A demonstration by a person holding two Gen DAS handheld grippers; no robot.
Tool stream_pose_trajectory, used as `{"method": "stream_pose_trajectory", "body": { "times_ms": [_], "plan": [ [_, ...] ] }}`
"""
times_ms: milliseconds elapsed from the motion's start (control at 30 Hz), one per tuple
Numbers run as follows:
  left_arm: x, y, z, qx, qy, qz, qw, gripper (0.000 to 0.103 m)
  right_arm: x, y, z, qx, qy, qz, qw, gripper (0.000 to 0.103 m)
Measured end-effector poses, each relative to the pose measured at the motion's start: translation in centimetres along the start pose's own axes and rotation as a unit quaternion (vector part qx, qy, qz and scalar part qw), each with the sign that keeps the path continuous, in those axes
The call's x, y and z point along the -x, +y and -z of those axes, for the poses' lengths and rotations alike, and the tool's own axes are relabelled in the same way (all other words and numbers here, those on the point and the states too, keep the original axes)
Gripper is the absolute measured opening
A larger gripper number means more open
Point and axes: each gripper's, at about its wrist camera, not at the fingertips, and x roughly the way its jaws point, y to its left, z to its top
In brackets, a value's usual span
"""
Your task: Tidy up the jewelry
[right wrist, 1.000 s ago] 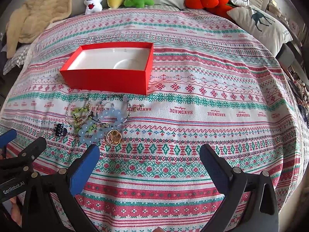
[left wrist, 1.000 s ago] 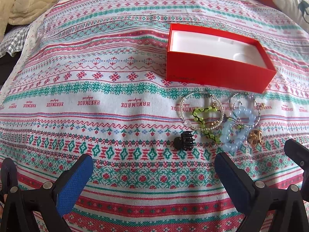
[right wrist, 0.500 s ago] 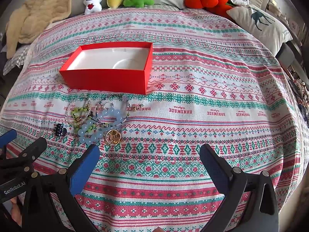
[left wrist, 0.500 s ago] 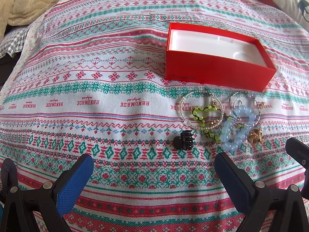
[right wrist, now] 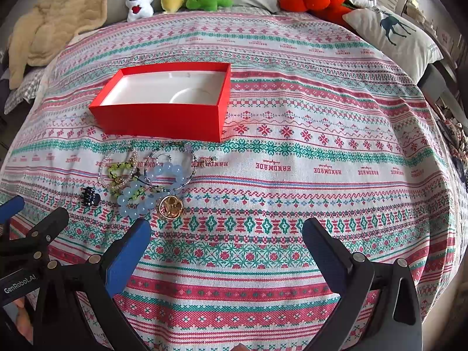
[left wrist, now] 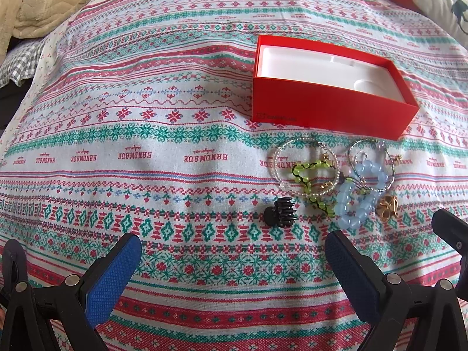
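Lying just beyond spread left hand-held gripper (left wrist: 232, 259): jewelry (left wrist: 333, 175)

Both grippers have black plastic fingers with silver screws. The left gripper (left wrist: 232, 259) and right gripper (right wrist: 226, 244) carry textured blue pads (left wrist: 111, 278). White "GenRobot.AI" lettering (right wrist: 19, 283) marks the black frame left of the right gripper.

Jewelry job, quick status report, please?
Left gripper and right gripper open, empty. Jewelry pile on the bedspread; red box empty. Nothing blocking.

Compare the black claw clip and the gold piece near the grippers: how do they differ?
The black claw clip is dark and toothed; the gold piece is shiny and rounded. The clip lies alone, left of the pile; the gold piece sits right, against the blue bead bracelet. Both rest on the patterned cloth, outside the red box, ungrasped.
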Motion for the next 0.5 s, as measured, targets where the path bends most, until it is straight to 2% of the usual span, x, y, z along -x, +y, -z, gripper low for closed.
{"method": "stream_pose_trajectory", "body": {
  "times_ms": [500],
  "plan": [
    [0.01,0.12,-0.04,0.001,-0.001,0.000,1.0000,0.103,-0.16,-0.28,-0.05,-0.004,0.002,-0.001,1.000,0.103]
  ]
}}
